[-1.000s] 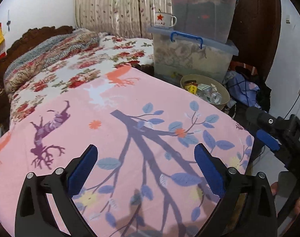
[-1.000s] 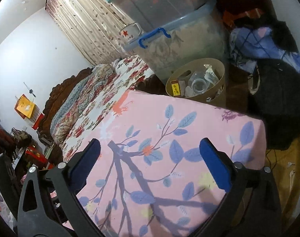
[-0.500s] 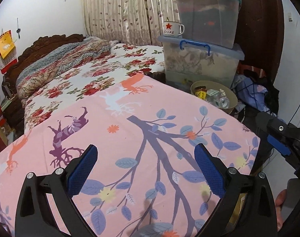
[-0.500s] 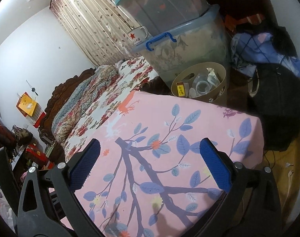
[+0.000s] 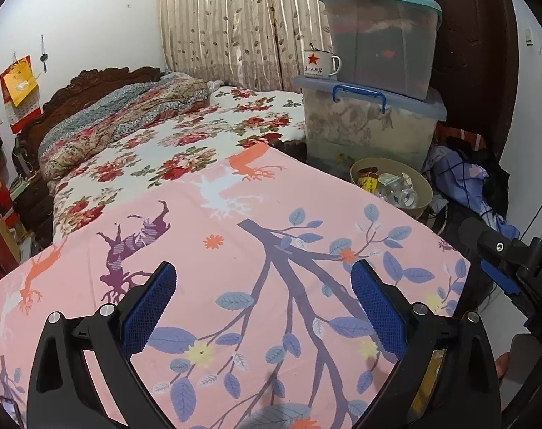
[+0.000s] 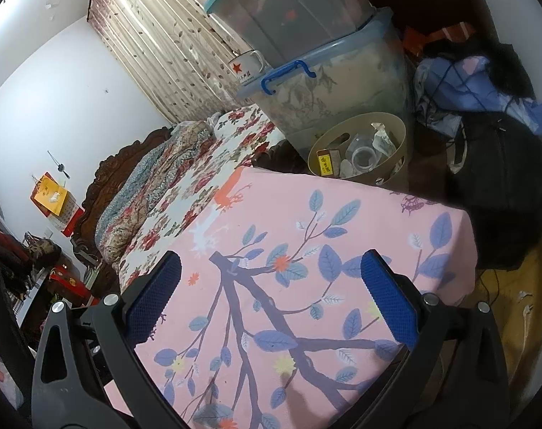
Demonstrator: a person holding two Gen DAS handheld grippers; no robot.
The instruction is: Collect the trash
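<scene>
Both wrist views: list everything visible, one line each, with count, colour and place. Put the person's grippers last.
Pink sheet: one, tree print, nearest surface.
Floral bedspread: one, white and red, beyond it.
Trash bin: one, beige, on floor, holds bottles and packaging.
Storage boxes: at least two, clear with blue trim, stacked behind bin.
Mug: one, white, red star, on lower box.
Clothes pile: blue and black, right of bin.
Left gripper: open, empty.
Right gripper: open, empty.
</scene>
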